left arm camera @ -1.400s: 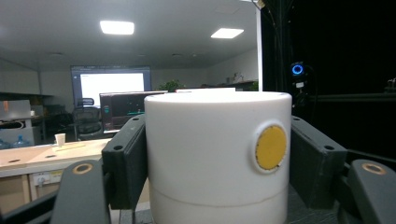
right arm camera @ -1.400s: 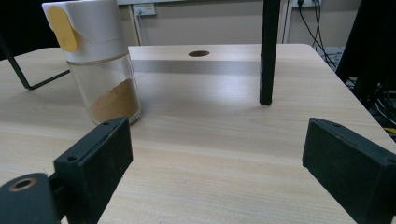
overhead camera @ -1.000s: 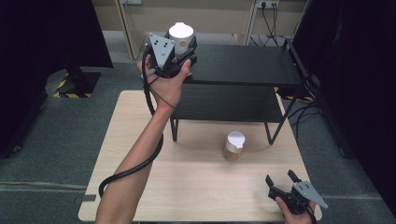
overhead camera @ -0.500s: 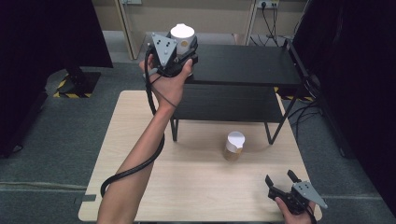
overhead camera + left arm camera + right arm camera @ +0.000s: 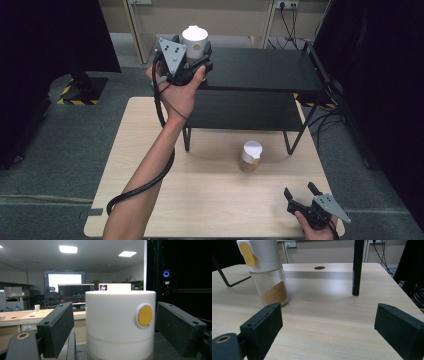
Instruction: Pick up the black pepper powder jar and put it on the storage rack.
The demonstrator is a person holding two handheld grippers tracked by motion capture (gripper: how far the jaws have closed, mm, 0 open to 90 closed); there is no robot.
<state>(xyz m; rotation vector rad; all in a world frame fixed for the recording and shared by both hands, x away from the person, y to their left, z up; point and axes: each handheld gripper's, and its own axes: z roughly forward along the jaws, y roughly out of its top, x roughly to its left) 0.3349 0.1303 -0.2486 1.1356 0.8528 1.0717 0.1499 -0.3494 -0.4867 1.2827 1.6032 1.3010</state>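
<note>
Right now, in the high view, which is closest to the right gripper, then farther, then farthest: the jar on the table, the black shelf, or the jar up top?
From the right gripper:
1. Jar on the table, just ahead and to its left.
2. Black shelf, behind that jar.
3. Jar up top, at the shelf's far left corner, between the left gripper's jaws.

In the left gripper view, the white-capped jar [image 5: 120, 325] is cut off at 6 o'clock, its contents hidden. Whether the left claw [image 5: 115, 332] touches it cannot be told. In the right gripper view, the spice jar [image 5: 265, 272] loses its cap top at 12 o'clock. The right hand [image 5: 315, 227] is cut at 6 o'clock in the high view.
</note>
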